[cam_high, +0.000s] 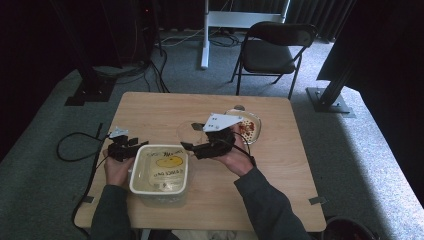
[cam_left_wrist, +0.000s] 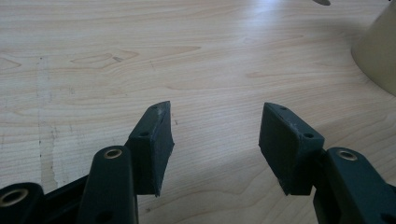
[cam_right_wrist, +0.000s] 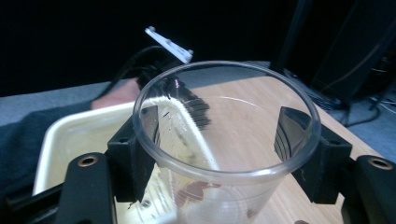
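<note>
Gripping a clear plastic cup (cam_right_wrist: 224, 149) beside the cream tub (cam_high: 160, 172), the right hand-held gripper (cam_right_wrist: 219, 154) clamps it; the left hand-held gripper (cam_left_wrist: 215, 144) gapes wide over the tabletop (cam_left_wrist: 187, 56).

Clear plastic cup (cam_right_wrist: 224, 154) upright — between jaws, beside cream tub (cam_high: 160, 172).

A grey carpet (cam_high: 350, 150) covered the floor. A dark folding chair (cam_high: 272, 50) stood beyond the wooden bench (cam_high: 165, 107), near black curtains (cam_high: 310, 10) and cables (cam_high: 160, 70).
</note>
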